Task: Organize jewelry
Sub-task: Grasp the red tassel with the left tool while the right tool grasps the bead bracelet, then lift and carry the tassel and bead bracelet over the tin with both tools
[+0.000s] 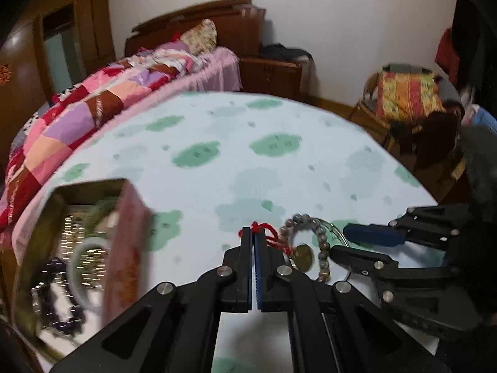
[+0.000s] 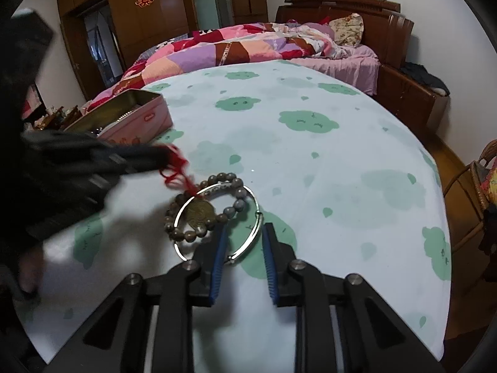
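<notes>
The left tongs (image 1: 254, 233) are clamped shut on the red cord (image 1: 267, 236), pinched right at the tips so the brass coin pendant (image 2: 200, 211) tied to it can be drawn out of the tangle. That coin lies inside the pile at about 4 o'clock from the left tips, touching the beads.

The right tongs (image 2: 243, 233) are held partly open and grip nothing; the near arc of the silver bangle (image 2: 248, 191) is straddled by the blue pads, apparently to pin the pile while the cord is pulled. The grey bead bracelet (image 2: 217, 180) is looped through the bangle at 11 o'clock from the right tips, so a snag looks likely if the cord is lifted fast.

The pile rests on the counter (image 2: 310, 161) with its cloud-print cloth. The pink tin (image 1: 124, 248) stands open at 9 o'clock from the left tongs, well apart from the pile; other pieces are already seen inside, blurred, which suggests it is the pendant's destination.
</notes>
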